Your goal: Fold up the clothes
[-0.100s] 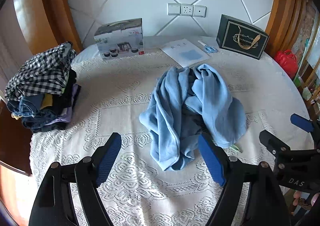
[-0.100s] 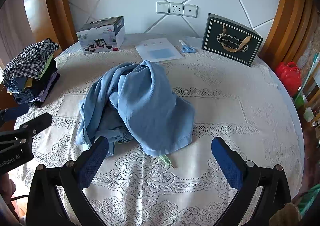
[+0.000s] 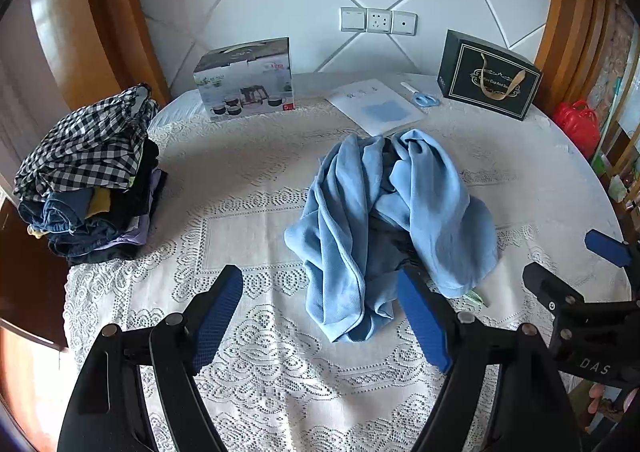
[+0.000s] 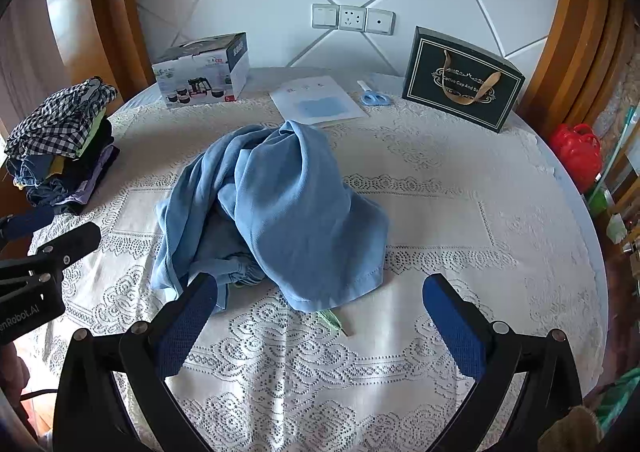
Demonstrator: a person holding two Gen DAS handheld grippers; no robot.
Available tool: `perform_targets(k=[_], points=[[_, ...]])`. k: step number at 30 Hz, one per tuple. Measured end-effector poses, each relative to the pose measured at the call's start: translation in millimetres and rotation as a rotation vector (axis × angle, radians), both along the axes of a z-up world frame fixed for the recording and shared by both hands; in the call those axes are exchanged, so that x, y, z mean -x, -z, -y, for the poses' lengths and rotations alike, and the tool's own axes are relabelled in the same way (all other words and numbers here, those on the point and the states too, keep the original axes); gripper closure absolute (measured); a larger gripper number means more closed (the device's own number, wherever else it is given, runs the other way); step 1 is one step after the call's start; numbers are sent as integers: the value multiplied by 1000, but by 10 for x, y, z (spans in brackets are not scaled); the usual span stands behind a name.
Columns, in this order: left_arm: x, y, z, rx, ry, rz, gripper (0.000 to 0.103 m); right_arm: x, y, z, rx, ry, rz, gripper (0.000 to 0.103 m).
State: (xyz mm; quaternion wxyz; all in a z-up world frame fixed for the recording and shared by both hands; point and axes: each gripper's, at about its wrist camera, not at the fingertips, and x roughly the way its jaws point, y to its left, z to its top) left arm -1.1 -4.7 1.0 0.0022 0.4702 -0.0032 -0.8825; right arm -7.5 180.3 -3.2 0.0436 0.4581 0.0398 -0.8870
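A crumpled light-blue garment lies in a heap in the middle of the round table; it also shows in the right wrist view. My left gripper is open and empty, hovering just in front of the heap's near edge. My right gripper is open and empty, in front of the heap's near right hem. A small green tag pokes out under the hem. Each gripper shows at the edge of the other's view.
A white lace tablecloth covers the table. A stack of folded clothes topped by a checked shirt sits at the left edge. At the back stand a tea-set box, a paper sheet, blue scissors and a dark gift bag.
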Motion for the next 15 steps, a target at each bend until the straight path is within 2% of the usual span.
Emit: perform_targets(k=[4, 9, 15], points=[[13, -11, 55, -28, -4, 14, 23, 21, 2, 4, 8, -3, 9, 0], [-5, 113, -126, 16, -20, 10, 23, 18, 24, 43, -1, -2, 13, 0], [23, 159, -122, 13, -26, 16, 23, 52, 41, 45, -7, -4, 19, 0]])
